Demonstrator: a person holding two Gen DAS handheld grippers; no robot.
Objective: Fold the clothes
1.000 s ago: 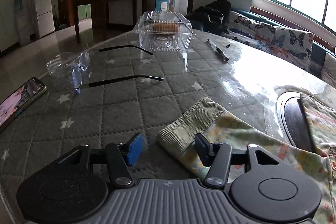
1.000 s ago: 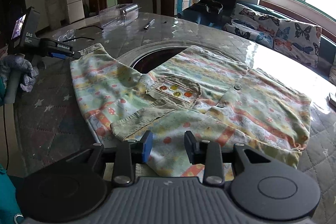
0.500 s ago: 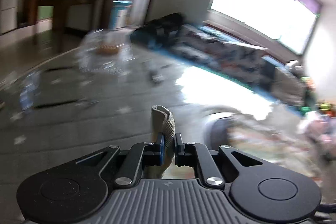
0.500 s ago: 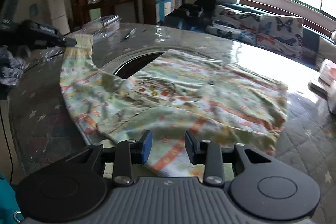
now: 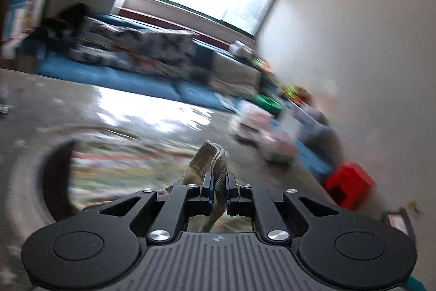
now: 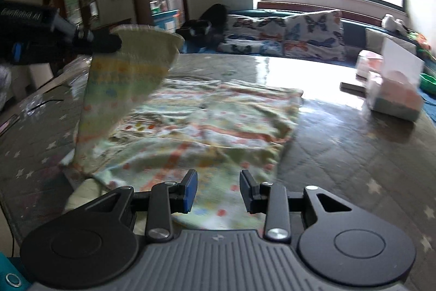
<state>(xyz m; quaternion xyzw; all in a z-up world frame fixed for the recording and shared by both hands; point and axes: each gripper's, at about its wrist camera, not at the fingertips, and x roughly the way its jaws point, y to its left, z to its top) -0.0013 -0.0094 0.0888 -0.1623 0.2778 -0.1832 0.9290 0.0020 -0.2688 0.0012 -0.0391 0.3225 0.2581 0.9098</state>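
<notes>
A small patterned shirt (image 6: pixel 207 124) lies spread on the quilted table (image 6: pixel 340 154). My left gripper (image 5: pixel 218 191) is shut on the ribbed cuff of its sleeve (image 5: pixel 214 162) and holds it lifted; the right wrist view shows this gripper (image 6: pixel 103 41) at upper left with the sleeve (image 6: pixel 122 89) hanging up and over the shirt body. My right gripper (image 6: pixel 218 191) is open and empty, just above the shirt's near hem. The left wrist view is motion-blurred.
A tissue box and packets (image 6: pixel 392 89) stand at the table's far right. A sofa with butterfly cushions (image 6: pixel 286 40) runs behind the table under the window. A red object (image 5: pixel 348 184) lies off the table's right side.
My left gripper closed on the sleeve cuff, lifted it and swung it right, over the shirt body. My right gripper stayed open and shifted slightly along the near hem.
</notes>
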